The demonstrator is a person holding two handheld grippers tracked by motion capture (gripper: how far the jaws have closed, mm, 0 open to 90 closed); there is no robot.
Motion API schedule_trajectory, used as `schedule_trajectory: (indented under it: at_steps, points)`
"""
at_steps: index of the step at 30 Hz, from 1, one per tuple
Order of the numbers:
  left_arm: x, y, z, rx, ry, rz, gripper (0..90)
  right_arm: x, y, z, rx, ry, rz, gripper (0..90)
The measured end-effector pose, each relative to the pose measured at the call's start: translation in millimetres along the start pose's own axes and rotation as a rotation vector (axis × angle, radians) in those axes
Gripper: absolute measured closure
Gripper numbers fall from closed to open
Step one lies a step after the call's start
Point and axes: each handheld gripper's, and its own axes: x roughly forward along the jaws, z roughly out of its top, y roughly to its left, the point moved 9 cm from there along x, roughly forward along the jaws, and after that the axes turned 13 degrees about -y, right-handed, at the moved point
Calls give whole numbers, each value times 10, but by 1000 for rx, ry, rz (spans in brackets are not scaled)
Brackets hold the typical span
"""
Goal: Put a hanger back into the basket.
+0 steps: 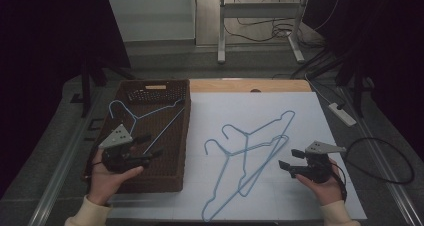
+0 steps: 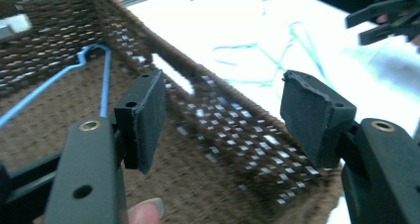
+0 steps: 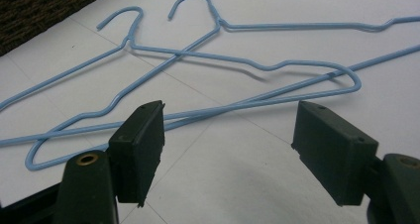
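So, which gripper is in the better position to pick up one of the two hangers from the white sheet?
Probably the right gripper. It is open beside the two overlapping hangers on the white sheet, and its view faces them. The left gripper, also open, hangs over the brown basket.

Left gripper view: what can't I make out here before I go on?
- Hanger in the basket: its lower part sits behind the left gripper, its far arm cut off by the left edge.
- Hangers on the sheet: blurred, so their overlap is unreadable.
- Right gripper: cropped by the top-right corner.
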Motion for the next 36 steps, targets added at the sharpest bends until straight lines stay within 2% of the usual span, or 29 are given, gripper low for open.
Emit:
schedule_trajectory:
  at_steps: [2,5,7,13,28,36]
  points:
    - [21,-69,-49,8,-7,1,353,-1,1,2,1,-1,1,284]
    - [47,-114,-118,21,13,1,350,3,-6,-1,1,0,0,284]
    - [57,-132,-155,10,14,-5,350,2,-3,0,1,0,1,285]
    - [99,-146,-199,-7,11,-7,349,-7,-5,13,2,-6,2,285]
    - [75,-174,-172,-1,-8,-5,347,-5,18,23,1,-13,11,286]
    - [88,-116,-205,-5,-11,-1,346,5,5,21,-1,-9,4,286]
